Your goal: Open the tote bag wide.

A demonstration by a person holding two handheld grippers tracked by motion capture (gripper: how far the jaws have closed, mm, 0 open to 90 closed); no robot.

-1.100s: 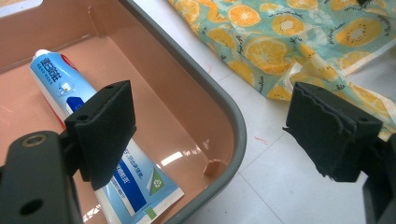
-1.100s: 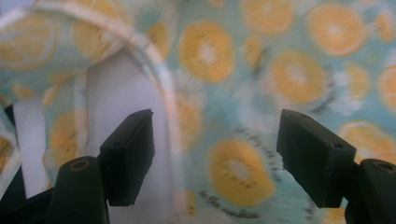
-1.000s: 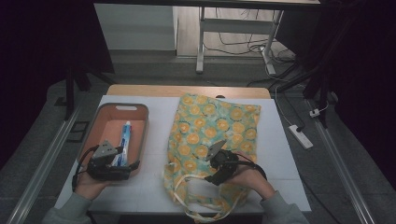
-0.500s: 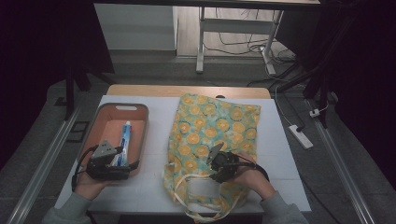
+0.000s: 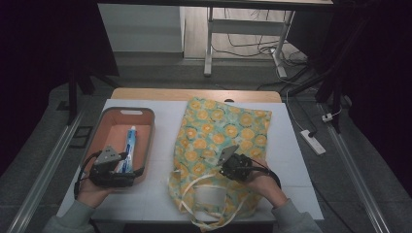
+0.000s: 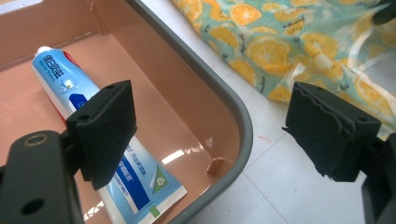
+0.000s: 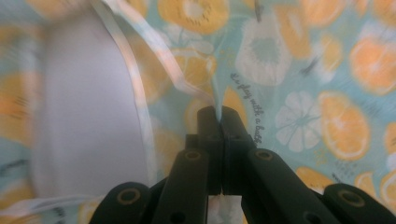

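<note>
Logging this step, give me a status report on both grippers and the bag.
Right gripper jaws just closed, pinching the orange-print tote bag fabric near its opening. Left gripper open, over the tray rim beside the toothpaste tube. Nothing in the way.

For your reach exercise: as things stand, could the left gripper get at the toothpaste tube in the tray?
Probably yes: the left gripper is open over the tray's near corner, and the toothpaste tube lies uncovered.

The fruit-print bag (image 7: 299, 93) carries a line of small dark cursive lettering in the right gripper view; it seems to read "to play with a baby", though blur makes that uncertain. The toothpaste tube (image 6: 93, 140) in the tray bears Chinese characters and small print, too small to read.
</note>
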